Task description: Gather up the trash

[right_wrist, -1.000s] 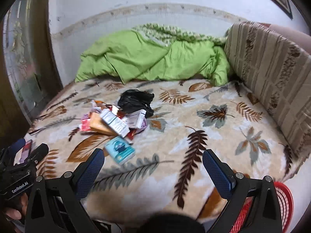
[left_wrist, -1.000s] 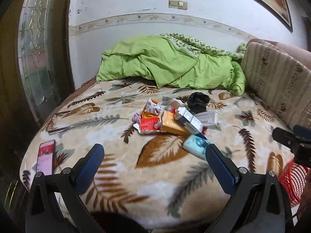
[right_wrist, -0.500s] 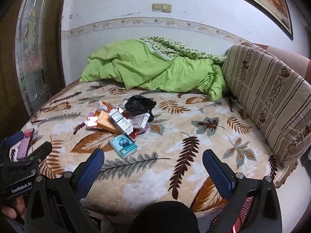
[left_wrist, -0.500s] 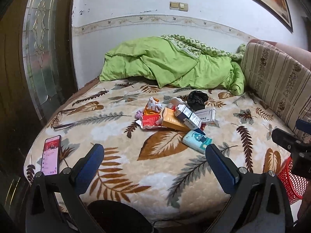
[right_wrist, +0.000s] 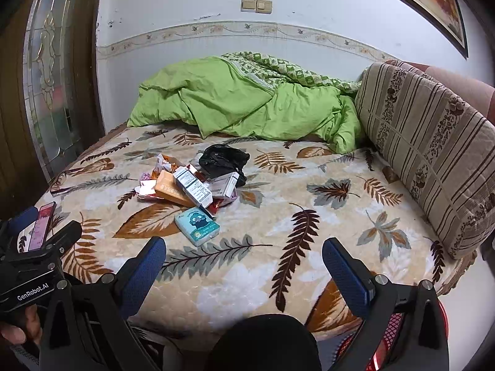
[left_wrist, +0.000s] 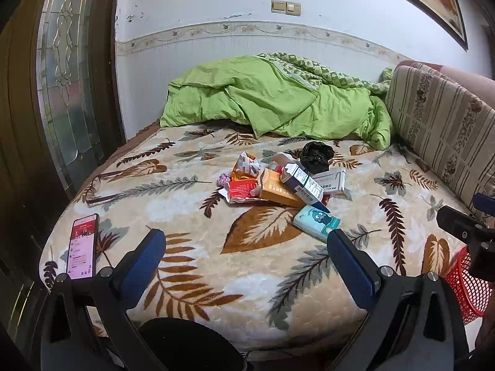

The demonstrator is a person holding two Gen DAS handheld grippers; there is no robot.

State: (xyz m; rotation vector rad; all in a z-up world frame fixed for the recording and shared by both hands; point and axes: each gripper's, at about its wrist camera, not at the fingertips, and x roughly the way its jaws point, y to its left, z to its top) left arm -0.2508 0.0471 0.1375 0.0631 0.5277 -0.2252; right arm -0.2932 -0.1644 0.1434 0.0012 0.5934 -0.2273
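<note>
Trash pile (left_wrist: 278,182) on the bed (left_wrist: 185,266)
Left gripper (left_wrist: 246,256) and right gripper (right_wrist: 244,262) hover, fingers spread wide, grasping nothing.

bed (left_wrist: 191,266): leaf blanket on top | back: green quilt (left_wrist: 272,102) in a heap | middle: pile of trash (left_wrist: 278,182) with boxes and wrappers, black bag (left_wrist: 315,154) just behind | blue tissue pack (left_wrist: 315,221) beside pile, near side | phone (left_wrist: 82,245) at left edge, screen lit | striped cushion (left_wrist: 439,126) on right side
</note>
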